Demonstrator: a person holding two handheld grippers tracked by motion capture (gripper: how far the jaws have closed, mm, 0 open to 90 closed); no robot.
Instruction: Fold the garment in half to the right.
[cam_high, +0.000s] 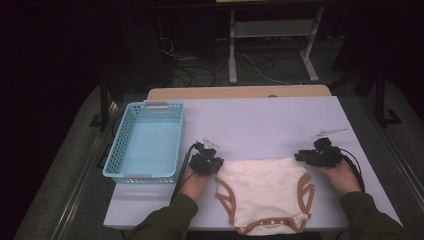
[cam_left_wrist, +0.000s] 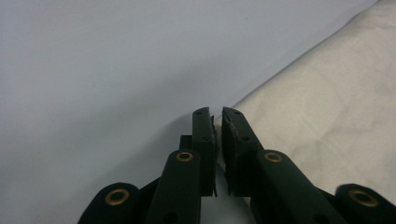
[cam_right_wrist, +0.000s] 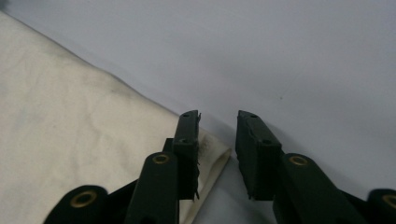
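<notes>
The left gripper (cam_left_wrist: 218, 119) has its jaws nearly together, pinching the near-left corner of the cloth (cam_high: 262, 192), a thin edge of fabric caught between the pads. The right gripper (cam_right_wrist: 218, 123) stands with a clear gap between its jaws; the cloth's other corner lies in that gap against one pad, not yet pressed. The cloth, cream with brown trim, lies flat on the table (cam_high: 265, 120) between the two grippers. A blue basket (cam_high: 125, 150) sits just outside the left gripper.
</notes>
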